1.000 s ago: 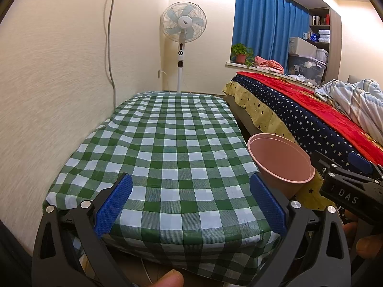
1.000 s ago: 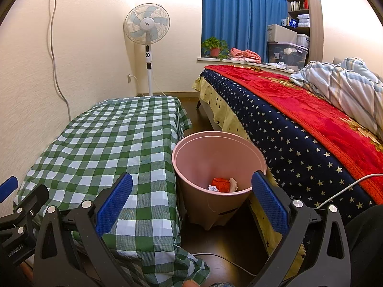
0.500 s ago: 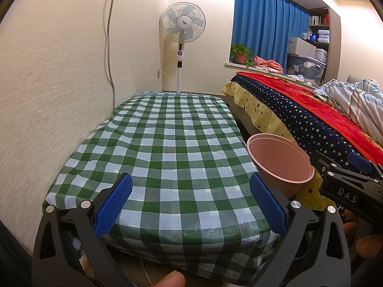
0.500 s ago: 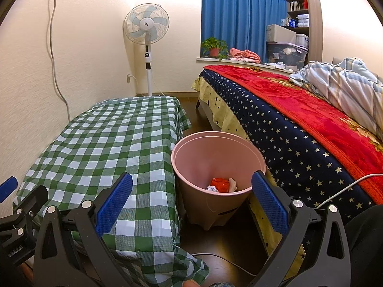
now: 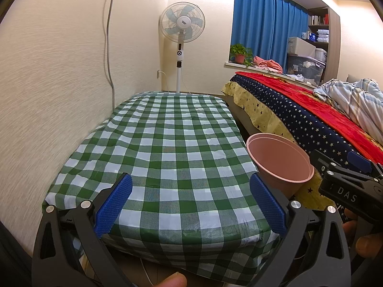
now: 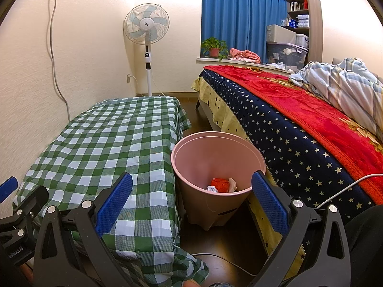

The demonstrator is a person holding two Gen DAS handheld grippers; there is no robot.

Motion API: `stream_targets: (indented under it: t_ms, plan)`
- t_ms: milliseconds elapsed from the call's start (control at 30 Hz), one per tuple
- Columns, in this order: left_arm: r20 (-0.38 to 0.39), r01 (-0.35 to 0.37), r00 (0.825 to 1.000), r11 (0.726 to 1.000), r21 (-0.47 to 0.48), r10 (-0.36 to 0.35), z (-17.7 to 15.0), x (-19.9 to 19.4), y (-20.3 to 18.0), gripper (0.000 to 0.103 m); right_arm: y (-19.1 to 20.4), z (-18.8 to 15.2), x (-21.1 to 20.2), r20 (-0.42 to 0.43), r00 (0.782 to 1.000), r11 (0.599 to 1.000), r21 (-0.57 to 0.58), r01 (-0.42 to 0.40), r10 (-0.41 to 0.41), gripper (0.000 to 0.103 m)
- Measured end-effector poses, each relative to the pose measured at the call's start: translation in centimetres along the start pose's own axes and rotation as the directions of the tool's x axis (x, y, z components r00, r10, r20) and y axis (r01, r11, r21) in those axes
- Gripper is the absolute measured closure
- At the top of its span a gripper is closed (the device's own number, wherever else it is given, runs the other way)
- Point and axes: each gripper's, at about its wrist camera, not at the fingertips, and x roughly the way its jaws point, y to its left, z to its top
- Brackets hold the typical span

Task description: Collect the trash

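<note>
I hold my left gripper (image 5: pixel 190 202) wide over the checked surface (image 5: pixel 167 143). My right gripper (image 6: pixel 191 202) gapes empty above the pink bin (image 6: pixel 191 148) with trash (image 6: pixel 221 185).

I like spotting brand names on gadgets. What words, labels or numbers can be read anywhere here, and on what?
"DAS": white letters on the right gripper's black body, seen from the left wrist view.
Small print on the left gripper's body, in the right wrist view: upside down, too blurred to read.
Label on the fan's hub: too small to read.
Book spines on the shelf: unreadable.
</note>
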Motion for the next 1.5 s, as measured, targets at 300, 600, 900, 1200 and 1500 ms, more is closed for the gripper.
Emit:
stream_targets:
  t_ms: [300, 600, 900, 1200, 1500]
  plan:
    - [0.000, 0.001, 1.000, 1.000, 0.002, -0.001, 0.0, 0.0, 0.0, 0.008, 0.0, 0.1, 0.0, 0.000, 1.000, 1.000, 0.000, 0.000, 0.000, 0.005]
    - [0.000, 0.000, 1.000, 1.000, 0.005, 0.000, 0.0, 0.0, -0.1, 0.008, 0.0, 0.0, 0.0, 0.000, 1.000, 1.000, 0.000, 0.000, 0.000, 0.005]
    - [0.004, 0.003, 1.000, 1.000, 0.011, -0.003, -0.1, 0.0, -0.7, 0.008, 0.0, 0.0, 0.0, 0.000, 1.000, 1.000, -0.001, 0.000, 0.000, 0.005]
    - [-0.001, 0.013, 1.000, 1.000, 0.013, -0.013, -0.3, 0.1, -0.9, 0.008, 0.0, 0.0, 0.0, -0.001, 1.000, 1.000, -0.001, 0.000, 0.000, 0.005]
    - [-0.004, 0.014, 1.000, 1.000, 0.012, -0.014, -0.3, 0.3, -1.2, 0.008, 0.0, 0.0, 0.0, -0.003, 1.000, 1.000, -0.001, -0.001, 0.001, 0.005]
